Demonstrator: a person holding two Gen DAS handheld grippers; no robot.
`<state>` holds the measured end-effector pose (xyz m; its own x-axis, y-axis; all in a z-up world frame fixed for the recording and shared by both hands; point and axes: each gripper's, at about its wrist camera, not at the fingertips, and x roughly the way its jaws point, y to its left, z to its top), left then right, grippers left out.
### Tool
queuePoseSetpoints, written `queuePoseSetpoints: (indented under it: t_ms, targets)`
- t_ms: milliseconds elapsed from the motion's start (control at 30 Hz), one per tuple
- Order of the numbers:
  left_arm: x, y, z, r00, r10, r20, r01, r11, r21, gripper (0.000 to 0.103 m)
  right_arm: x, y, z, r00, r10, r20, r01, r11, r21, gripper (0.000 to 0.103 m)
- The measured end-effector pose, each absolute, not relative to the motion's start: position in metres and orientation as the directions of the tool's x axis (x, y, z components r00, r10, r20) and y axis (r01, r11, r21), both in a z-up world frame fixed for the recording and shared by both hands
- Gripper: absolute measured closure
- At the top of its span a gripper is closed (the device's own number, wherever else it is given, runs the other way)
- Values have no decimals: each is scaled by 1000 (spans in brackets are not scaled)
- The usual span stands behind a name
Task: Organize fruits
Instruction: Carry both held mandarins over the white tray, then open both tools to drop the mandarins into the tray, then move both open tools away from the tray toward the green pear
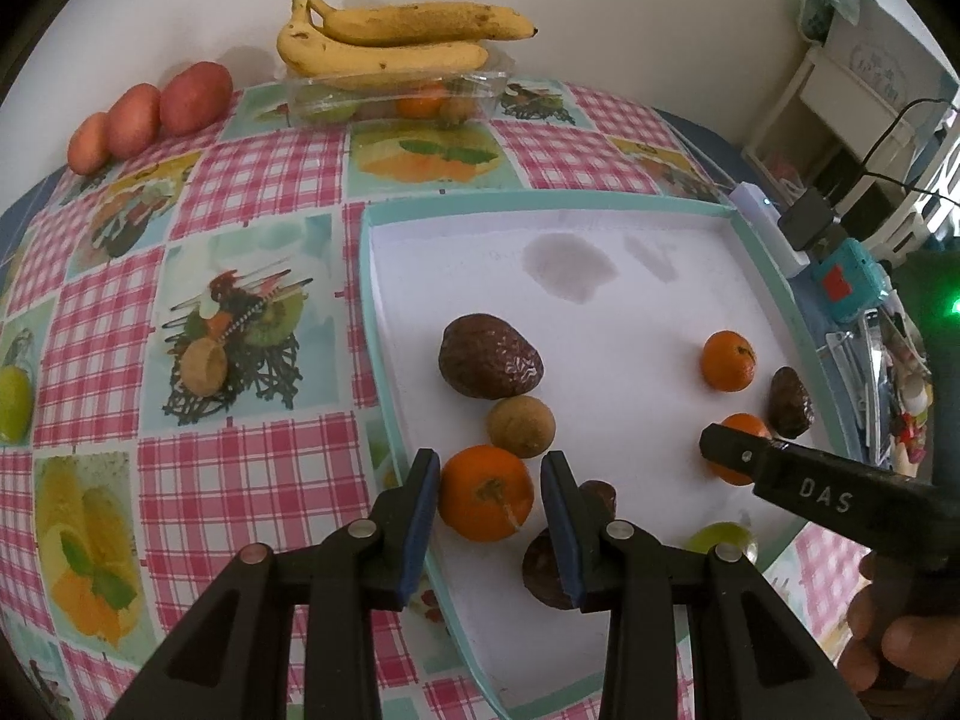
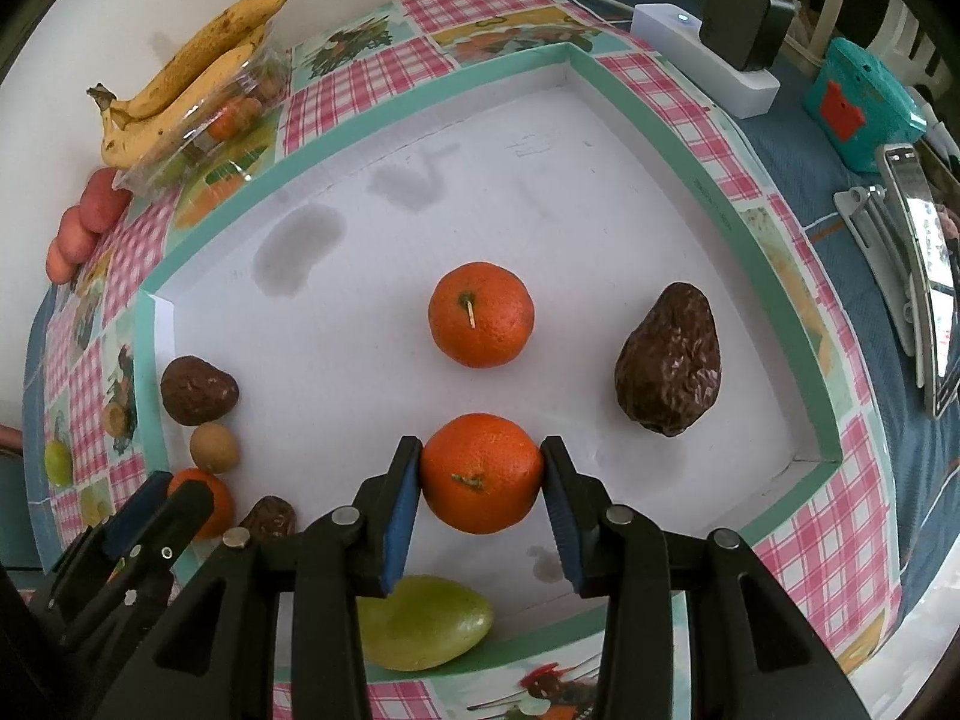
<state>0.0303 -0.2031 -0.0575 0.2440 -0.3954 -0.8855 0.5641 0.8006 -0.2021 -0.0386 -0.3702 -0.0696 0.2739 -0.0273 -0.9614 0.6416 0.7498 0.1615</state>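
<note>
A white tray with a teal rim (image 1: 540, 201) (image 2: 420, 96) holds several fruits. My left gripper (image 1: 489, 495) is open around an orange (image 1: 485, 493) at the tray's left edge; small gaps show beside the fruit. Just past it lie a brown round fruit (image 1: 519, 426) and a dark avocado (image 1: 489, 355). My right gripper (image 2: 482, 471) is shut on another orange (image 2: 482, 471), its pads touching both sides. A second orange (image 2: 481, 313) and a dark avocado (image 2: 669, 360) lie beyond it. A green mango (image 2: 426, 621) lies under the right gripper.
Bananas (image 1: 390, 36) rest on a clear plastic box (image 1: 396, 93) of fruit at the back by the wall. Three red fruits (image 1: 150, 111) lie at the back left. A power strip (image 2: 702, 57), a teal box (image 2: 858, 102) and a phone (image 2: 924, 276) sit right of the tray.
</note>
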Motion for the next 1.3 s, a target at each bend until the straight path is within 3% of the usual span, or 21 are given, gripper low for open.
queuePoseSetpoints:
  t_ms: [267, 367, 533, 700, 733, 767, 1067, 1133, 1233, 1300]
  targets:
    - [29, -199, -46, 249, -394, -884, 566, 800, -197, 64, -36, -369, -72, 266, -32, -964, 633, 759, 149, 60]
    - [29, -196, -38, 261, -390, -883, 563, 804, -189, 64, -36, -369, -68, 273, -39, -961, 632, 761, 149, 52]
    - [37, -183, -31, 280, -358, -891, 526, 834, -170, 44, -38, -368, -54, 312, -70, -948, 623, 768, 148, 47]
    - [46, -165, -29, 342, -247, -907, 445, 892, -75, 26, -40, -366, -46, 336, -90, -937, 621, 769, 149, 44]
    - [49, -161, -31, 344, -228, -911, 424, 903, -66, 23, -40, -366, -46, 338, -91, -937, 619, 771, 149, 36]
    - [51, -156, -32, 345, -212, -914, 407, 912, -58, 23, -39, -366, -45, 341, -94, -935, 616, 774, 146, 30]
    - [64, -128, -44, 338, -132, -932, 286, 958, -32, 14, -37, -362, -48, 324, -114, -939, 601, 792, 111, 26]
    - [66, -123, -47, 331, -117, -936, 263, 964, -27, 4, -38, -361, -47, 324, -119, -938, 597, 795, 105, 26]
    - [67, -119, -50, 339, -101, -935, 244, 970, -16, 0, -38, -360, -48, 321, -124, -939, 593, 799, 97, 16]
    - [68, -118, -51, 340, -93, -936, 240, 971, -9, 0, -38, -360, -48, 321, -126, -939, 589, 803, 94, 15]
